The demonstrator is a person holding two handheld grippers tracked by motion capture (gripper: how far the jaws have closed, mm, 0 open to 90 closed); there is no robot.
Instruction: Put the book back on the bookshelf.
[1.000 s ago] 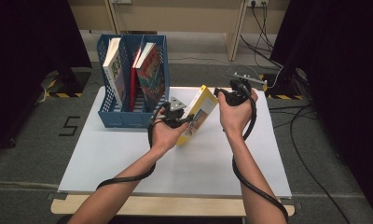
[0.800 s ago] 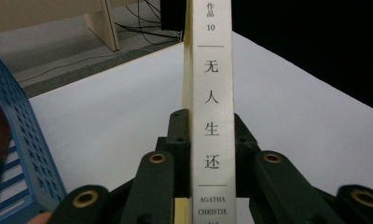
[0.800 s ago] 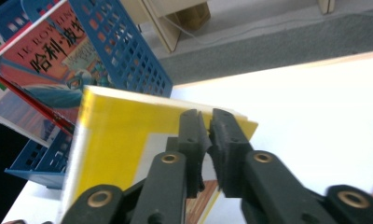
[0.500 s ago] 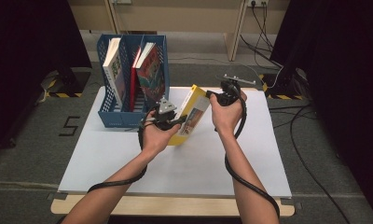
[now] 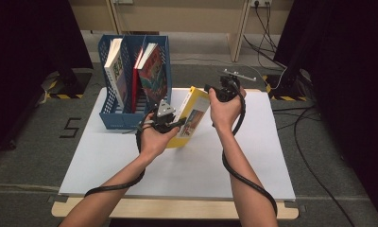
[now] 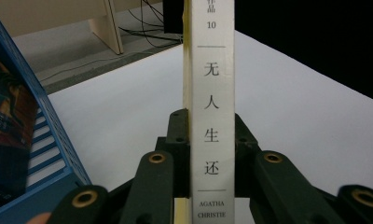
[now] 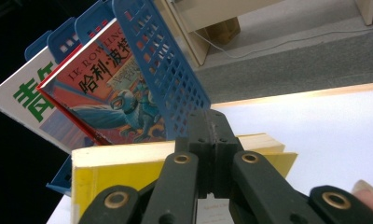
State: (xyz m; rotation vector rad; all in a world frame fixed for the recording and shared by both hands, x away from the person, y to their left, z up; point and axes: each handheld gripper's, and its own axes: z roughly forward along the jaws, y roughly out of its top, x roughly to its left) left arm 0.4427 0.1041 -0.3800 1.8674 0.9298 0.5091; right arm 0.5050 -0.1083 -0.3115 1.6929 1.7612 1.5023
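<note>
A person stands at a flat white table [image 5: 187,165] and holds a black gripper in each hand. Between the two grippers is a thick yellow paperback book with a white spine [image 5: 191,117]. It is up off the table, tilted, just to the right of the blue plastic book rack [image 5: 112,118].

The left gripper [image 5: 170,124] pinches the book near its lower end. In the left gripper view its two black jaws sit on both sides of the white spine [image 6: 211,116] and press on it. The spine stands straight up between them, with black letters running down it.

The right gripper [image 5: 210,91] is at the top corner of the book. In the right gripper view its jaws are pressed together, tip to tip, right in front of the book's pale page edge [image 7: 128,156]. I see nothing between them. They were just closing.

The blue rack stands at the back left of the table. Inside it are a white book with green letters [image 5: 114,66] and a red book with a colourful picture cover [image 5: 154,71], both leaning. In the right gripper view the rack's blue wall full of small holes [image 7: 161,65] stands just behind the yellow book.

A black cable [image 5: 253,184] hangs down along the person's right arm.
</note>
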